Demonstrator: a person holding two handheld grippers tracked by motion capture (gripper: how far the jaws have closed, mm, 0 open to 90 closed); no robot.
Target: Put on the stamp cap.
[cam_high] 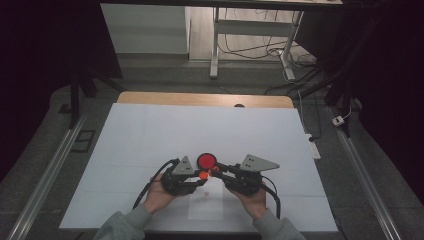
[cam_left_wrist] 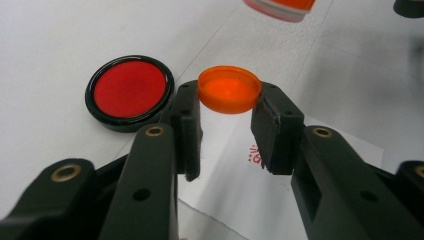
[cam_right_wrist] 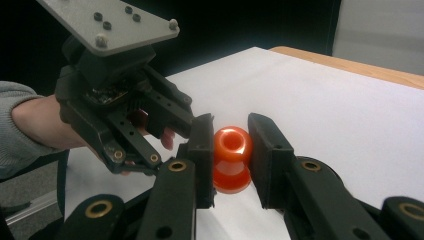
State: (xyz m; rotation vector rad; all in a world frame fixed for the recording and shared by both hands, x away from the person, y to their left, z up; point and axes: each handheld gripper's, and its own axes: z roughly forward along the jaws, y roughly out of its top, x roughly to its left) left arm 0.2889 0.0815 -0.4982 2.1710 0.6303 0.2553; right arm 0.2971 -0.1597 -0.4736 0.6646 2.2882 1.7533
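- near the front edge of the white table (cam_high: 150,130), the left gripper (cam_left_wrist: 227,130) pinches an orange cap (cam_left_wrist: 229,89) between its jaws.
- beside it, the right gripper (cam_right_wrist: 231,150) squeezes an orange stamp body (cam_right_wrist: 232,159).
- a round red ink pad (cam_left_wrist: 130,92) lies just beside the cap.

Counted 2 grippers, left gripper (cam_high: 196,176) at 9 o'clock, right gripper (cam_high: 216,171) at 3. 1 orange cap (cam_left_wrist: 229,90), 1 orange stamp (cam_right_wrist: 232,158), 1 red ink pad (cam_high: 206,160) at 12, 1 paper slip (cam_high: 207,204) at 6.
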